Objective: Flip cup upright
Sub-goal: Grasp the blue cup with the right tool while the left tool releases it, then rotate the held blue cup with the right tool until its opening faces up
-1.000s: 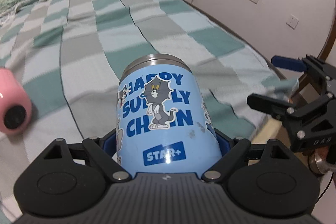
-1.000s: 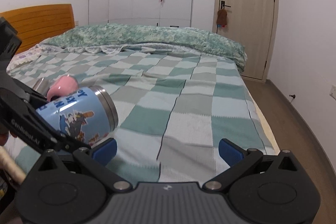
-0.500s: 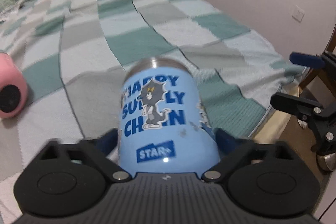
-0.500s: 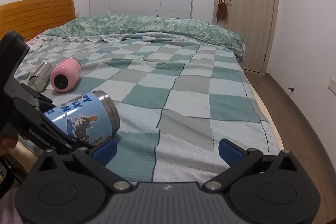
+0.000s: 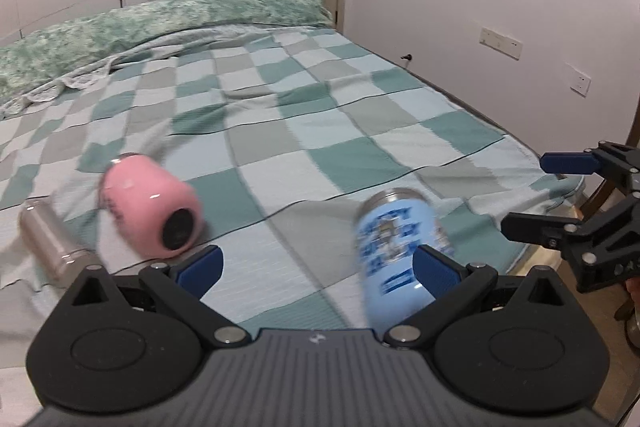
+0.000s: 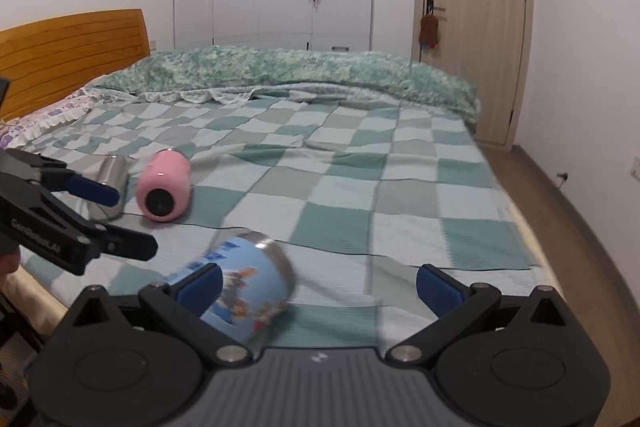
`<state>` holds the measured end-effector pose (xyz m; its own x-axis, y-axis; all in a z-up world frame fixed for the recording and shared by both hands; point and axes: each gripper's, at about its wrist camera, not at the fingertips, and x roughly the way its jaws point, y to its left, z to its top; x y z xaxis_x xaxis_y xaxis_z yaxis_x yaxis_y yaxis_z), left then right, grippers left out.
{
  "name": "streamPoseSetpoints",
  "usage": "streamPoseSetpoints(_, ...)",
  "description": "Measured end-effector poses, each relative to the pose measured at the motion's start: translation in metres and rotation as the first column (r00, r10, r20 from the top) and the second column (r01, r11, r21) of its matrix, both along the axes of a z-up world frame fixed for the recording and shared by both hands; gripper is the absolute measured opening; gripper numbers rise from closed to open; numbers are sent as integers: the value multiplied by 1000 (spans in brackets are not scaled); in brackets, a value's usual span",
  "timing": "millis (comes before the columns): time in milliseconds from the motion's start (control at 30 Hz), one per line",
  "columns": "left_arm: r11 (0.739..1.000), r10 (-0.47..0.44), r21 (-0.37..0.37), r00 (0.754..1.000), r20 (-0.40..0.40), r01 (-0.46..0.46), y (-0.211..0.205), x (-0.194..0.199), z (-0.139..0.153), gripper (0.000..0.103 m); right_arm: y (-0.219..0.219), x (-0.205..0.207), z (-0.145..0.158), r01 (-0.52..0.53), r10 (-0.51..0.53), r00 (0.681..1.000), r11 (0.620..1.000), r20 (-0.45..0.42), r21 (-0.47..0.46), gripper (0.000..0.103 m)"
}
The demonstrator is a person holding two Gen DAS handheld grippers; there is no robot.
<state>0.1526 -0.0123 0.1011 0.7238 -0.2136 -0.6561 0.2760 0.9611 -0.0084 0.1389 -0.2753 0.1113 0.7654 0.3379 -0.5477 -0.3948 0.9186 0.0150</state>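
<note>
The blue cartoon-print cup (image 5: 400, 251) lies on its side on the checked bedspread near the bed's front edge, motion-blurred, steel rim pointing away. It also shows in the right wrist view (image 6: 244, 283). My left gripper (image 5: 316, 261) is open and empty; its right fingertip (image 5: 434, 265) sits just beside the cup. My right gripper (image 6: 318, 281) is open and empty, its left fingertip (image 6: 198, 283) in front of the cup. Each gripper shows in the other's view, the right (image 5: 560, 195) and the left (image 6: 100, 219), both open.
A pink cup (image 5: 154, 205) lies on its side to the left, base toward me; it also shows in the right wrist view (image 6: 164, 189). A steel cup (image 5: 48, 241) lies beyond it (image 6: 108, 183). A green quilt (image 6: 280, 75) is bunched at the far end. Bed edge close.
My left gripper has opened and let go of the blue cup, which now lies on the bed. The left gripper has pulled back and turned left; the right view shifted slightly.
</note>
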Motion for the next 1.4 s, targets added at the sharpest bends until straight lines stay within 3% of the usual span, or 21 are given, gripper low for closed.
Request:
streamPoseSetpoints(433, 997, 46, 69, 998, -41, -43, 66, -1, -25, 103, 74, 36, -26, 119, -119, 970, 993, -211, -15, 103)
streamPoseSetpoints(600, 996, 62, 62, 997, -45, -59, 80, 3, -35, 103, 85, 56, -39, 175, -179, 940, 984, -291, -39, 103)
streamPoseSetpoints(833, 997, 73, 32, 996, -59, -71, 91, 6, -45, 103, 90, 83, -60, 239, -207, 865, 971, -456, 13, 103)
streamPoseSetpoints(933, 997, 73, 17, 995, -66, -72, 93, 7, -48, 103, 96, 93, -69, 239, -208, 849, 971, -486, 2, 100)
streamPoseSetpoints(1067, 998, 70, 2, 995, -72, -71, 97, 7, -52, 103, 104, 99, -74, 167, -157, 853, 986, -498, -24, 95)
streamPoseSetpoints(1200, 998, 68, -7, 995, -74, -69, 97, 7, -55, 103, 121, 96, -69, -13, -46, 881, 993, -472, -121, 92)
streamPoseSetpoints(1333, 998, 65, -11, 995, -78, -66, 97, 7, -57, 103, 141, 86, -65, -197, 59, 896, 941, -441, -275, 92)
streamPoseSetpoints(1400, 998, 65, -11, 995, -81, -66, 97, 8, -59, 103, 146, 86, -65, -219, 68, 895, 928, -440, -302, 92)
